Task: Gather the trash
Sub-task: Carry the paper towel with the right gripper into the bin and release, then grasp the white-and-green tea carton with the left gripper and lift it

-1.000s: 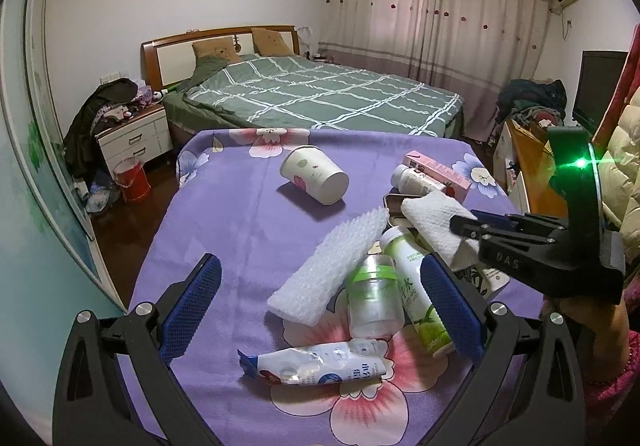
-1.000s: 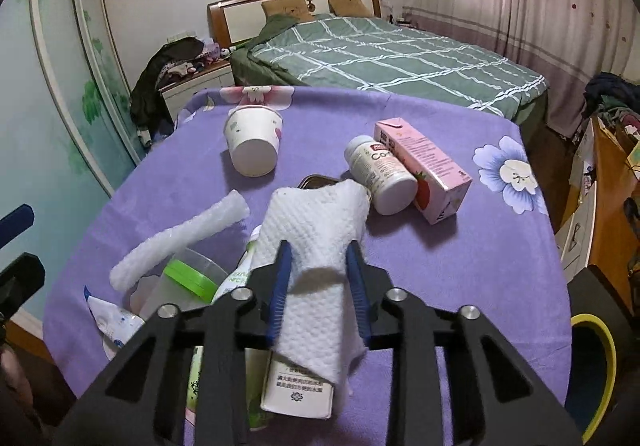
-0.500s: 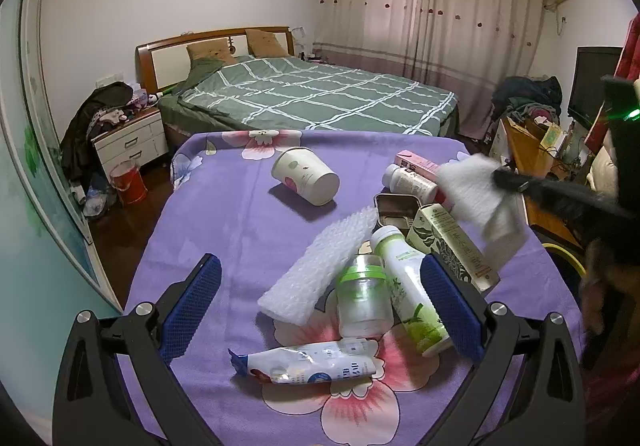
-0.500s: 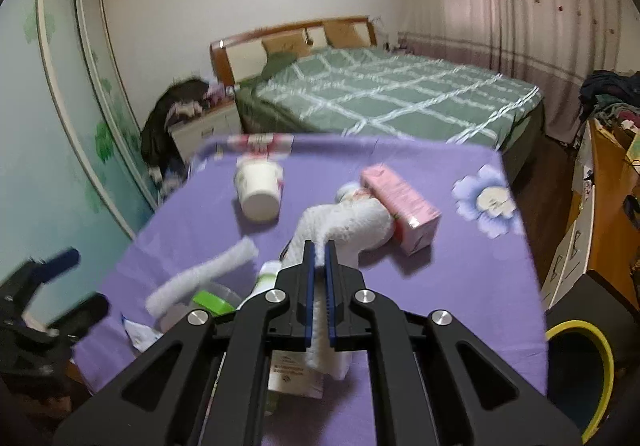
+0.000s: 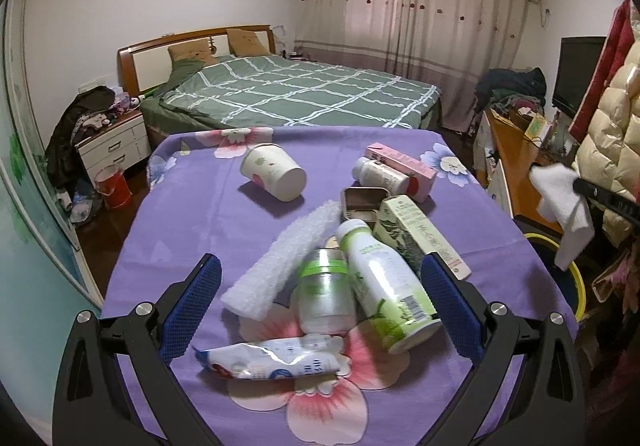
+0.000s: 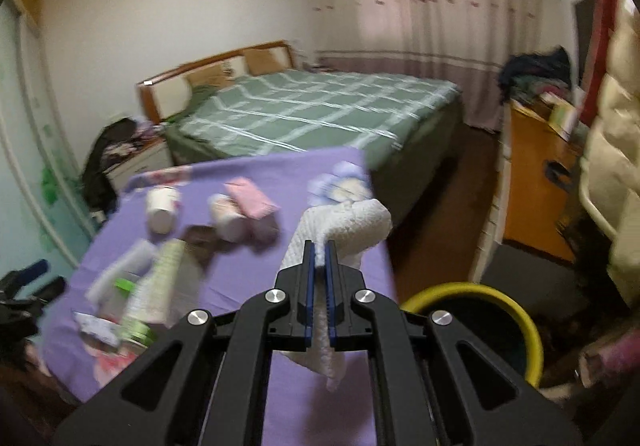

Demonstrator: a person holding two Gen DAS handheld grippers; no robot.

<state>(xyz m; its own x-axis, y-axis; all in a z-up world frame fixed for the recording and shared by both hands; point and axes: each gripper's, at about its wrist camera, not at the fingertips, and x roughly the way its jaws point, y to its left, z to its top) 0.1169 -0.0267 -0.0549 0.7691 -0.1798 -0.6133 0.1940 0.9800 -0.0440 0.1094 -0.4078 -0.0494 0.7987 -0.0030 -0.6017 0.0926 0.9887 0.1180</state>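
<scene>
My right gripper (image 6: 319,248) is shut on a white paper towel (image 6: 352,224), lifted off the table and hanging near its right edge. From the left wrist view the same towel (image 5: 562,202) dangles past the table's right side, above a yellow-rimmed bin (image 5: 576,278). That bin (image 6: 516,310) stands on the floor to the right of the towel. My left gripper (image 5: 320,302) is open over the near end of the purple table (image 5: 188,206), with a clear jar (image 5: 324,290), a green-and-white bottle (image 5: 384,286), a bubble-wrap roll (image 5: 284,254) and a wet-wipe pack (image 5: 272,358) between its fingers.
Farther back on the table lie a paper cup (image 5: 274,172), a white pill bottle (image 5: 380,174), a pink carton (image 5: 404,164), an open tin (image 5: 362,202) and a green carton (image 5: 420,234). A bed (image 5: 296,94) stands behind, an orange desk (image 5: 516,150) to the right.
My right gripper closed on the paper towel, lifted it off the pile and carried it right, past the table edge toward the yellow bin. The left gripper barely shifted.
</scene>
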